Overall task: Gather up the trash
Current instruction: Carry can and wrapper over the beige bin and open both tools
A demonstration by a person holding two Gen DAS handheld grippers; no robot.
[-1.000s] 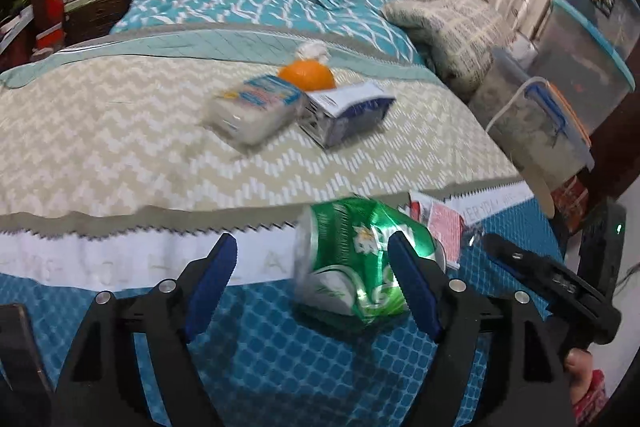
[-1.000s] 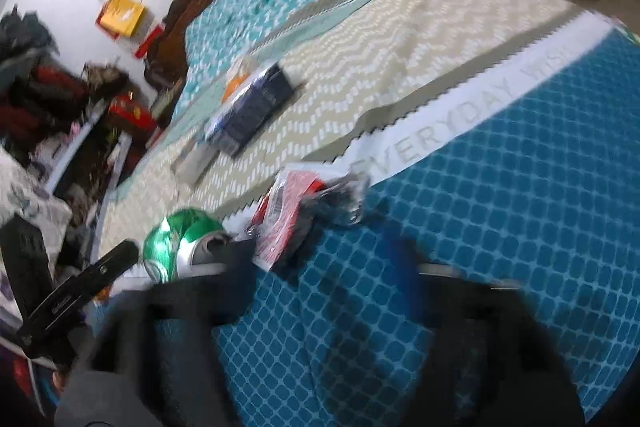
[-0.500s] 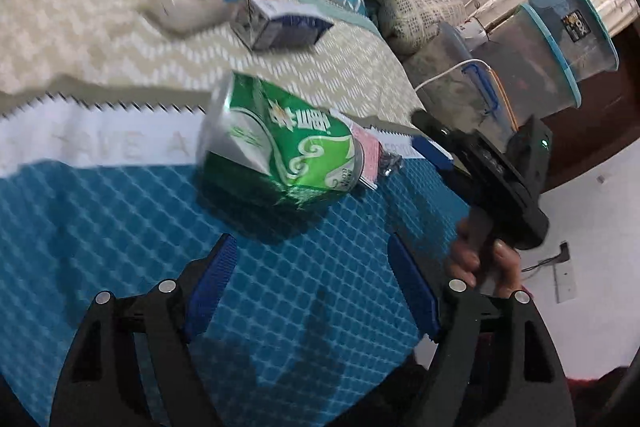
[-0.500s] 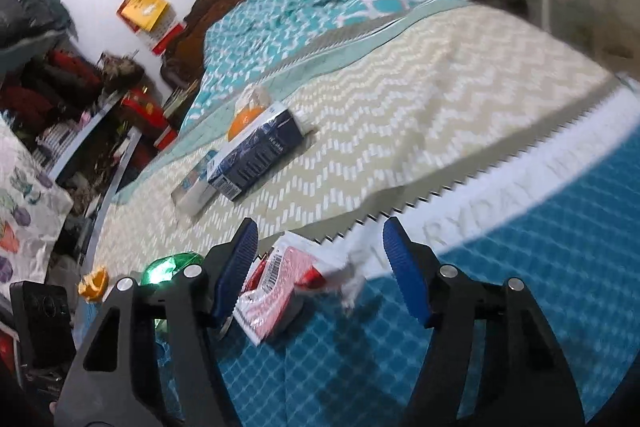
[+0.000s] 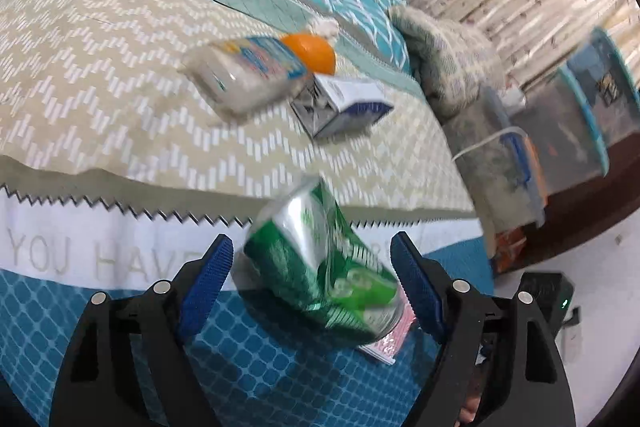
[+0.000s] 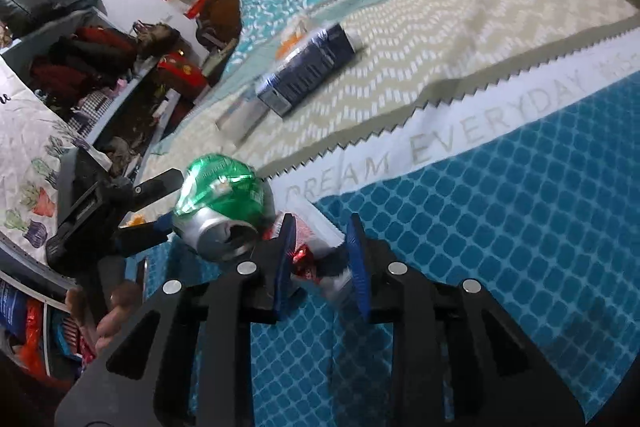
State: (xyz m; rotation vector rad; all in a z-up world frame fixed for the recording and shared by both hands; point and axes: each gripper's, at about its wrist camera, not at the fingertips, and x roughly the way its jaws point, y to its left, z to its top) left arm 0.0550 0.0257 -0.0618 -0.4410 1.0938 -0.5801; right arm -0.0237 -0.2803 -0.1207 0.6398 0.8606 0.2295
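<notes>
Left wrist view first: the left gripper (image 5: 312, 275) is sitting wide open with the crushed green aluminium can (image 5: 320, 267) now lying right between its blue pads, where half a second ago the can was well ahead of them. That is setting up a grab, I'd judge, though nothing is pinched yet. The can is resting on the blue diamond-patterned bedspread (image 5: 120, 327), partly covering the red-and-white plastic wrapper (image 5: 386, 345). Counting up the bed: one can, one wrapper, one clear plastic packet with a blue label (image 5: 248, 75), one blue-and-white carton (image 5: 344, 107), one orange fruit (image 5: 312, 55).

Over to the right wrist view: the right gripper (image 6: 320, 263) is narrowing around the wrapper (image 6: 316, 247), having stood wide half a second back; whether it is truly gripping, I cannot tell. The can (image 6: 222, 203) is lying just beside it, with the left gripper's fingers either side. Same count here: one can, one wrapper, one carton (image 6: 306, 67), one packet, one orange peeking behind.
</notes>
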